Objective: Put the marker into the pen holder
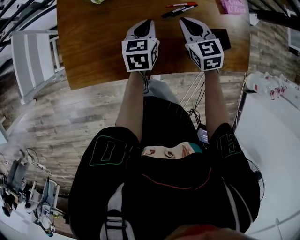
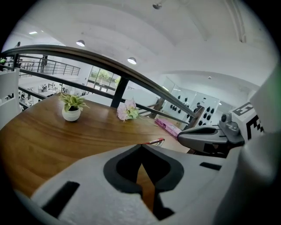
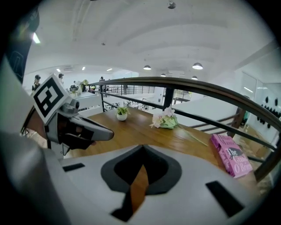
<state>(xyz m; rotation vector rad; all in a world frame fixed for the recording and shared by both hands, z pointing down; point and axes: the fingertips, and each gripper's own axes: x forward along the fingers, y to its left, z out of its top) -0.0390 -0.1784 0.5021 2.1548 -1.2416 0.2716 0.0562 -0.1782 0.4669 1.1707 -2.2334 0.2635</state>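
A red marker (image 1: 181, 4) and a black marker (image 1: 176, 11) lie side by side at the far edge of the wooden table (image 1: 93, 42). In the left gripper view only the red marker (image 2: 154, 141) peeks over the jaws. My left gripper (image 1: 147, 22) (image 2: 141, 145) and right gripper (image 1: 184, 20) (image 3: 142, 147) rest side by side near the table's front edge, short of the markers. Both are shut, tips together, with nothing between them. No pen holder shows in any view.
A pink book (image 1: 233, 5) (image 3: 230, 154) lies at the far right corner. A small potted plant (image 2: 71, 112) (image 3: 121, 114) and a bunch of flowers (image 2: 127, 110) (image 3: 165, 119) stand farther back by the railing. A dark flat object (image 1: 221, 37) lies beside my right gripper.
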